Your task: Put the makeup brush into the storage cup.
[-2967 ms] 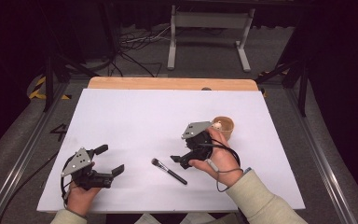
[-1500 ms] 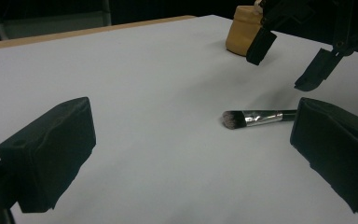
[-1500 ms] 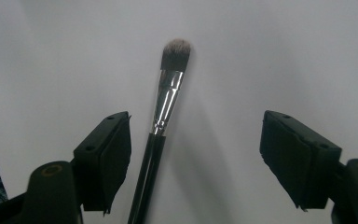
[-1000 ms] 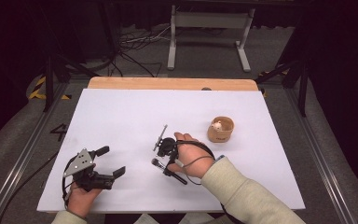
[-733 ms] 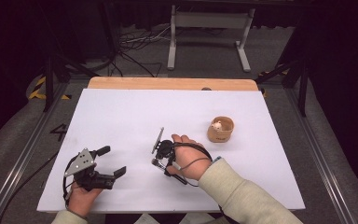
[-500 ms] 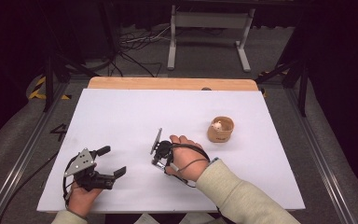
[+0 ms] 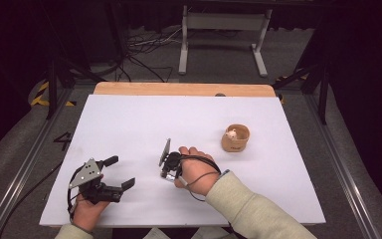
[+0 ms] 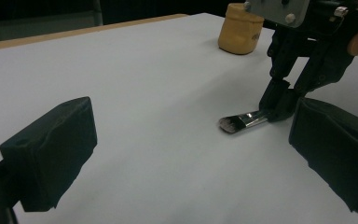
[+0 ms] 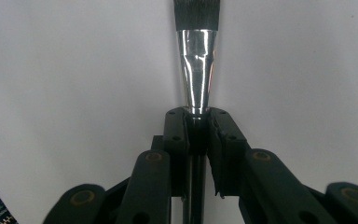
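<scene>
Right claw [image 7: 168, 172] tips down onto the table [image 7: 129, 119], left of the cup [image 7: 236, 138], jaws just closed on the brush [image 8: 242, 120]. Left claw [image 7: 114, 172] rests wide open, unmoved.

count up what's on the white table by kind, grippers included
grippers: 2, the left gripper open, the right gripper shut on the brush
makeup brush: 1, lying on the table
tan cup: 1, with something small and white inside
total: 4
</scene>
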`<control>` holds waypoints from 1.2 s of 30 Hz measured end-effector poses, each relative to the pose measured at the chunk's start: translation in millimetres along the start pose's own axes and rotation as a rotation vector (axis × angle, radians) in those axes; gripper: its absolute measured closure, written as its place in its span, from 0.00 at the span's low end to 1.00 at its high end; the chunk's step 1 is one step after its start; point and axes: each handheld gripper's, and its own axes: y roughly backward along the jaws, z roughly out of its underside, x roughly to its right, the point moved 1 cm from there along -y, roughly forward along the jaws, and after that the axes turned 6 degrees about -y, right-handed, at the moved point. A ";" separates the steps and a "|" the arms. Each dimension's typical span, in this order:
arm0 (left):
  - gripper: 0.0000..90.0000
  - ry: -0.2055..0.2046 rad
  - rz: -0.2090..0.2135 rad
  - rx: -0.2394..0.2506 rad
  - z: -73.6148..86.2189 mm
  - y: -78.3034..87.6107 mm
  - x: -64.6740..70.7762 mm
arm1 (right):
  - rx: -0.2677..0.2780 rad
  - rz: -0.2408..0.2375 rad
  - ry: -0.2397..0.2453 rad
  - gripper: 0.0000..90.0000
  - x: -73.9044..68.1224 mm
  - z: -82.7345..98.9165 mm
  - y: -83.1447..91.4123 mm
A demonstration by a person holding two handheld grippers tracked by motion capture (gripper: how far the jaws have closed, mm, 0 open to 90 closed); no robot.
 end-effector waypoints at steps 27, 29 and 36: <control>0.02 0.003 0.002 0.001 0.3 0.2 -0.8 | 0.158 -0.026 -0.037 0.88 7.0 12.7 31.1; 0.02 0.005 0.001 0.002 0.4 0.3 -0.9 | 0.183 -0.029 -0.041 0.88 7.5 14.9 35.1; 0.02 0.010 -0.001 0.005 0.4 0.6 -0.9 | 0.284 -0.037 -0.054 0.88 9.5 22.9 47.7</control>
